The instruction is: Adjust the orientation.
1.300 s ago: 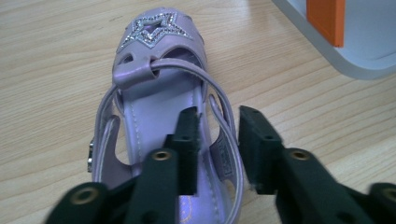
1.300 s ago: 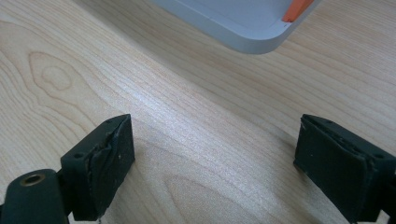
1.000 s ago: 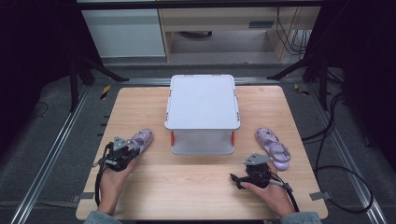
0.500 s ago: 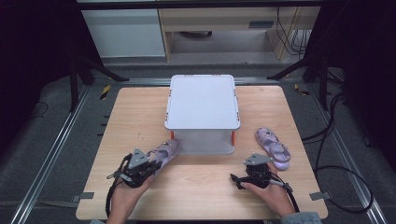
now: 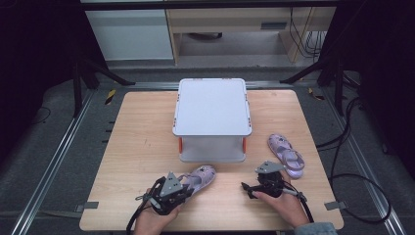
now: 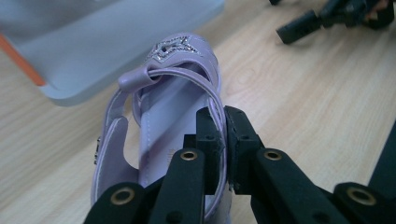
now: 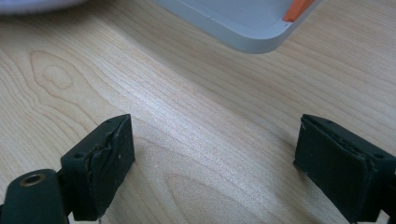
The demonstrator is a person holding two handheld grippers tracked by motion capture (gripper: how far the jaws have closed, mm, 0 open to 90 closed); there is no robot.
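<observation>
From above, my left gripper [image 5: 182,187] held a lilac sandal [image 5: 199,175] just ahead of it, near the front of the lidded white box [image 5: 212,115]; its mate [image 5: 286,154] lay beyond my right gripper [image 5: 249,187]. In the left gripper view, the jaws pinched the sandal's side strap [image 6: 215,105], a thin edge easy to lift. In the right gripper view, the jaws stood wide apart over bare tabletop [image 7: 196,126], probably ready for the other shoe.

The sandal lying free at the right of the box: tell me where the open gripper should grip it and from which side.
Probably grip the free sandal by the side rim near its heel end, coming down from above with the right gripper. It lies flat, sole down, and the thin raised edge fits between the jaws, much as the left gripper pinches the other sandal.
</observation>
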